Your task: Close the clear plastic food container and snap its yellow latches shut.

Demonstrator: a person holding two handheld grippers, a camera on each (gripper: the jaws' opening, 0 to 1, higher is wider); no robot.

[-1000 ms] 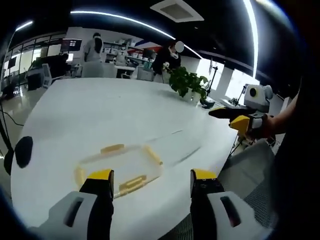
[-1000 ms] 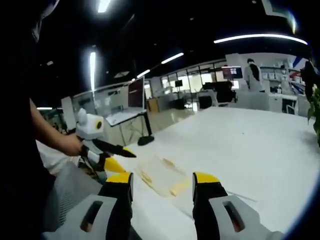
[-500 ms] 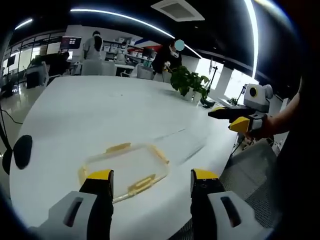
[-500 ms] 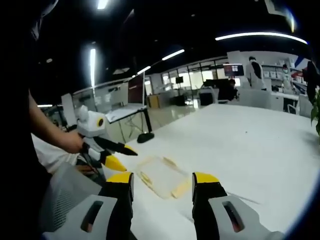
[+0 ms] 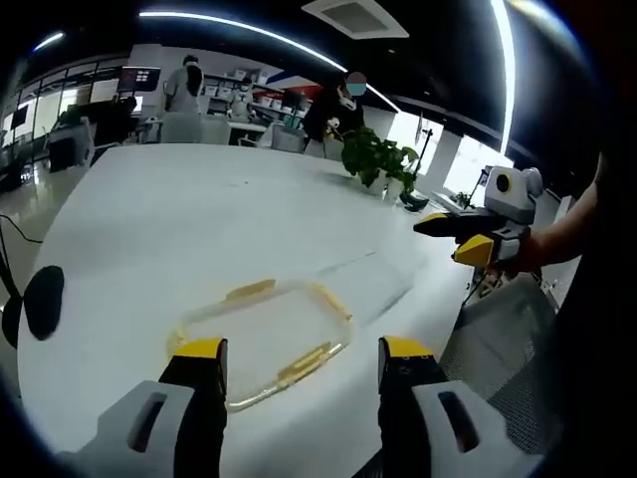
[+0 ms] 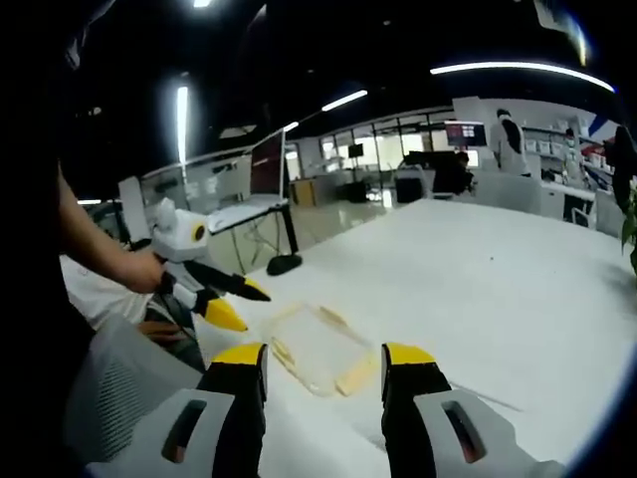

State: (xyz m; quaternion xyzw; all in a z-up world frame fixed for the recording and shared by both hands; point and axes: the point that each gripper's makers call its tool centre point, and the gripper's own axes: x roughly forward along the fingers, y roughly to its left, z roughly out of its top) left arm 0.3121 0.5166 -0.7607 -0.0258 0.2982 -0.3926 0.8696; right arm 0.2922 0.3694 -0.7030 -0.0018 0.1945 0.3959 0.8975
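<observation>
Broad white table (image 5: 199, 219) in an open office, clear container (image 5: 264, 334) near its edge, both tools wide.

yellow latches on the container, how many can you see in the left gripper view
3: one latch on the far edge, one on the right edge, one on the near edge. A fourth may hide behind the left gripper.

container (image 5: 261, 339): near edge hidden behind left gripper (image 5: 299, 360) jaw tips — lid state unreadable
latches (image 6: 355, 373): blurred — shut or not, cannot tell
</observation>
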